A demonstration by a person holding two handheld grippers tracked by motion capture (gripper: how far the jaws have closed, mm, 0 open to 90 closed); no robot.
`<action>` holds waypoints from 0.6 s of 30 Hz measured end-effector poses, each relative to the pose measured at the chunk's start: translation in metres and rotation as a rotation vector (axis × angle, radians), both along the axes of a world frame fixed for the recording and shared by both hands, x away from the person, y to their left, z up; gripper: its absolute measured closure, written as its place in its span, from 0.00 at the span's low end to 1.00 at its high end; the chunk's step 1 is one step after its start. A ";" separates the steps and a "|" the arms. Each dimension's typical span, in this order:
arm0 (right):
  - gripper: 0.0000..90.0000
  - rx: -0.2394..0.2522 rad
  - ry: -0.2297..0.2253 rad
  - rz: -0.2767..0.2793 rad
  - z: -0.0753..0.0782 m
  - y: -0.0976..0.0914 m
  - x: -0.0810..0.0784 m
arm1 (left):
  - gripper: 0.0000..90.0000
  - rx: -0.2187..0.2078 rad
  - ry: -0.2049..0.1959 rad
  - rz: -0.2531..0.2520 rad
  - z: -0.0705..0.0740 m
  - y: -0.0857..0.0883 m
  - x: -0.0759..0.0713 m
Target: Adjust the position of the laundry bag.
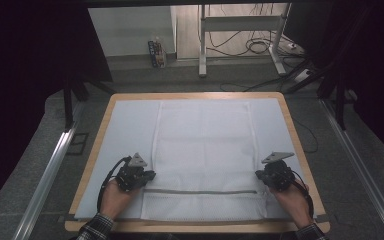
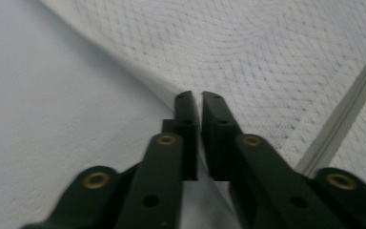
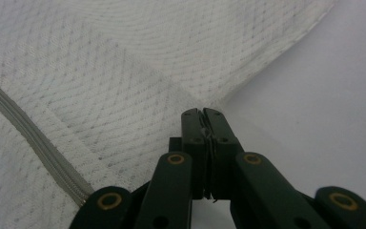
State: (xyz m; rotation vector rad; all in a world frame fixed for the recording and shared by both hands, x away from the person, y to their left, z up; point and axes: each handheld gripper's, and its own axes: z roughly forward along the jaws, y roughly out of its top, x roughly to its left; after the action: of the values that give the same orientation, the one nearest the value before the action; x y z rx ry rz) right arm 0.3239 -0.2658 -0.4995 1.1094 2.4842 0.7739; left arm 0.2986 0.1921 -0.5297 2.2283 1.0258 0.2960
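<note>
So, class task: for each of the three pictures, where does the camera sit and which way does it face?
High view: above the person's side, facing forward and down on the table; both hands and sleeves show.
Left gripper view: on the left hand-held gripper, looking along its jaws at the mesh bag.
Right gripper view: on the right hand-held gripper, pinching the bag's edge.
All share the bag and its zip.

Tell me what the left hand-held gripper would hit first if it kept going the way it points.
Probably the white mesh bag: the left hand-held gripper sits right at its edge, pointing across it.
</note>
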 end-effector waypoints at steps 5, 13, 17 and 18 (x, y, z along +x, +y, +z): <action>0.82 0.010 -0.026 -0.003 0.002 0.000 -0.001 | 0.69 -0.001 -0.018 0.007 0.002 -0.003 -0.001; 0.44 0.017 -0.067 -0.026 0.003 -0.001 0.000 | 0.43 0.014 -0.056 0.024 0.000 -0.002 -0.002; 0.28 0.032 -0.089 -0.035 0.003 -0.002 0.002 | 0.26 -0.022 -0.057 0.037 0.000 0.001 0.000; 0.25 0.039 -0.091 -0.035 0.002 -0.002 0.002 | 0.21 -0.032 -0.051 0.039 0.000 0.001 0.000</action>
State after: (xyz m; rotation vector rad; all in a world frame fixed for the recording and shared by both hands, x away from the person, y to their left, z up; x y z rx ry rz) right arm 0.3260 -0.2679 -0.4973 1.1027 2.3782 0.8464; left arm 0.2987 0.1935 -0.5299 2.1632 1.0408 0.3490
